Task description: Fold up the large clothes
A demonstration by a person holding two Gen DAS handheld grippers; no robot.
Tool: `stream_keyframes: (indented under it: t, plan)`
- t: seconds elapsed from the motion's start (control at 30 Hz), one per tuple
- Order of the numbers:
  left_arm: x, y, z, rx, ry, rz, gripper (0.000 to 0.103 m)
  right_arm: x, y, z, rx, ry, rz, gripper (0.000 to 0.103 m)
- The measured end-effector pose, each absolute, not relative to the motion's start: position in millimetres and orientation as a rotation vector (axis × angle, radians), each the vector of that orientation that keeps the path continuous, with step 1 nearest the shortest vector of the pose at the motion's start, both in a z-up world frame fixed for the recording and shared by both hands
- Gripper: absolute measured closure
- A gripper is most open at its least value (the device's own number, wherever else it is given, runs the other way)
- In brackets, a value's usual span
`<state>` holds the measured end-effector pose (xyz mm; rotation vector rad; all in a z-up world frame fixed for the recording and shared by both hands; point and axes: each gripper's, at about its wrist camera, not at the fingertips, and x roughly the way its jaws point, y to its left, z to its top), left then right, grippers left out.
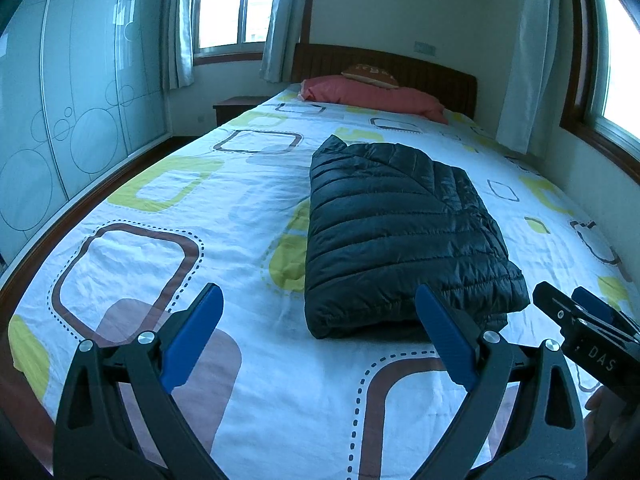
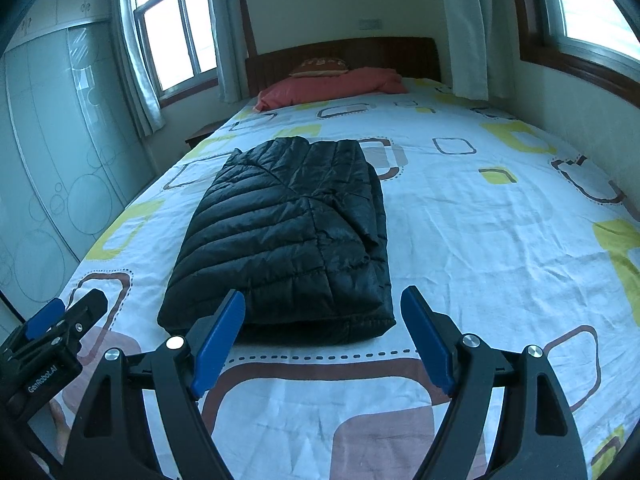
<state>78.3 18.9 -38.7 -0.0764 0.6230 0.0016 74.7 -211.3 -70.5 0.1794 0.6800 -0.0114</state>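
Folded jacket (image 1: 404, 236) is seen on the bed (image 1: 160, 248); both tongs, left (image 1: 320, 320) and right (image 2: 322, 316), are released; the nightstand (image 1: 236, 109) is clear in left view only.

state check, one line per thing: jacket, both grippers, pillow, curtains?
black puffer jacket: folded into a compact rectangle, lying flat on the bed sheet
left gripper: open, holding nothing
right gripper: open, holding nothing
pink pillow: lying at the headboard
curtains: drawn aside, windows uncovered
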Motion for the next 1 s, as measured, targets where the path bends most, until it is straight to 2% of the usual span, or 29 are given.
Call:
stream_keyframes:
  t: [1.0]
  plan:
    - [77.1, 16.4, -39.8, -0.073, 0.625, 0.001, 0.006, 74.3, -208.1, -70.7, 0.169, 0.678, -0.007, 0.024]
